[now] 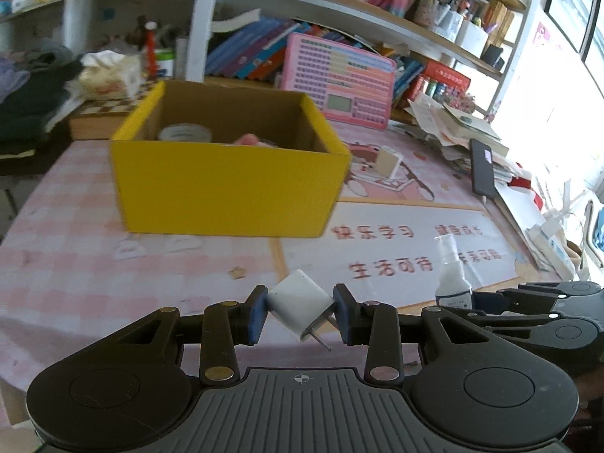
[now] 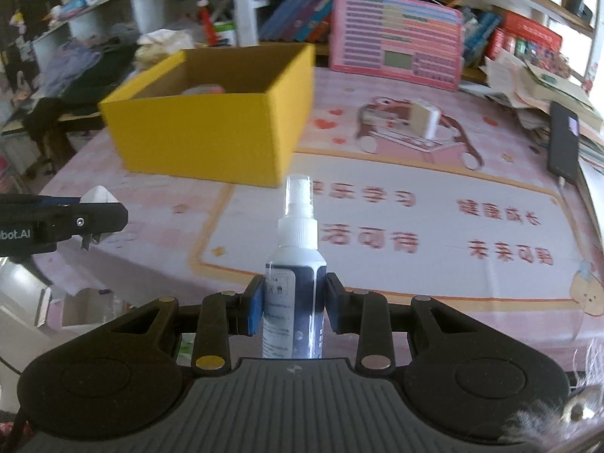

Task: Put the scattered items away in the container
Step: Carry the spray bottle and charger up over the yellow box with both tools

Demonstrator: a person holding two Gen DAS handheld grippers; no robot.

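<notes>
Carrying a white plug (image 1: 300, 304) and upright spray bottle (image 2: 296, 287), both fingers clamped, toward the yellow box (image 1: 230, 185) ahead, left gripper (image 1: 301, 313) nearer.

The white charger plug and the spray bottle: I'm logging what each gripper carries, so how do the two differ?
The white charger plug is a squat cube with two metal prongs; the spray bottle is tall and slim with a clear cap. The plug sits tilted in the left gripper; the bottle stands upright in the right gripper. The plug is all white; the bottle has a dark label. Both are clamped, short of the yellow box.
</notes>
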